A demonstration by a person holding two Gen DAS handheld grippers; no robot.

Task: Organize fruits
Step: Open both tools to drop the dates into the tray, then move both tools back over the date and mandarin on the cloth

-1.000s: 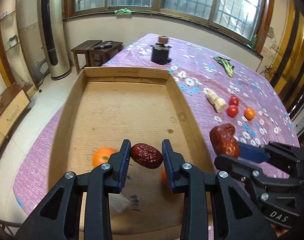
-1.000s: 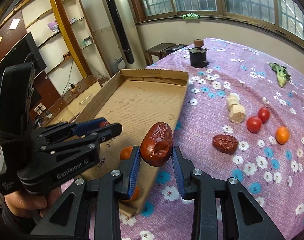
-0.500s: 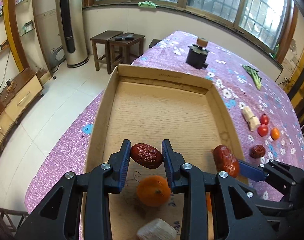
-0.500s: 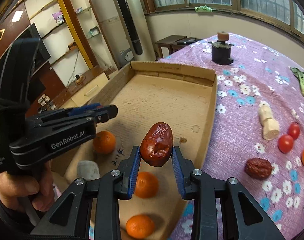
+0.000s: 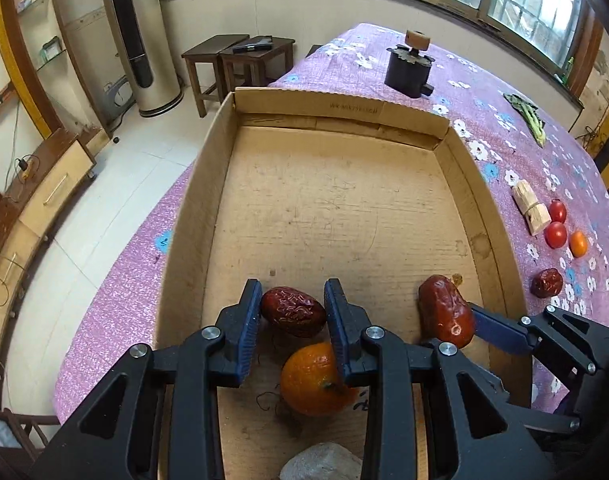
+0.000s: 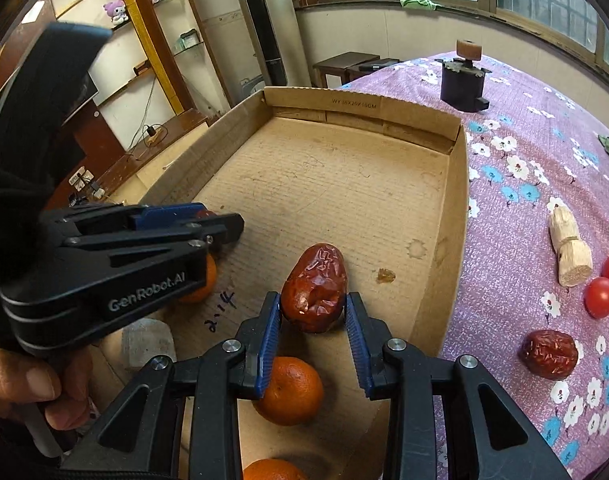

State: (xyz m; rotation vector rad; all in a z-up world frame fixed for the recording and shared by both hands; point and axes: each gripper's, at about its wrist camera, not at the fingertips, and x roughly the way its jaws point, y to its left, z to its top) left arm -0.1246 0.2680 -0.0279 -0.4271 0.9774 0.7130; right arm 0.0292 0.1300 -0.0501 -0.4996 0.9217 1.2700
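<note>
The counter [image 5: 504, 92], under a purple flowered cloth, carries a shallow cardboard box [image 5: 344, 110] whose floor is mostly bare at the far end. Both tools are tipped down over its near end.

The left hand-held gripper [image 5: 292, 292] is clamped on a wrinkled red date [image 5: 293, 311], pads pressed to both its ends, above an orange [image 5: 312, 380] lying on the box floor. The right hand-held gripper [image 6: 313, 300] has a larger red date [image 6: 315, 286] between its pads. Its jaws have just been opening a little, yet both pads look to be touching the fruit, so I read it as a loosening grip, not a release. That date hangs near the box's right wall, with a second orange [image 6: 288, 388] below the left finger. A third date [image 6: 549, 354] and cherry tomatoes [image 6: 600, 296] wait out on the cloth.

The risks lie in the drop. Let go where it is, the left date would probably land on the orange and roll off somewhere unplanned (a round fruit makes a poor landing pad). The right date, freed from a height, could bounce against the wall, or cling to one ribbed pad and fall late. The two tools also sit close together, so a careless sideways move could knock one against the other.
</note>
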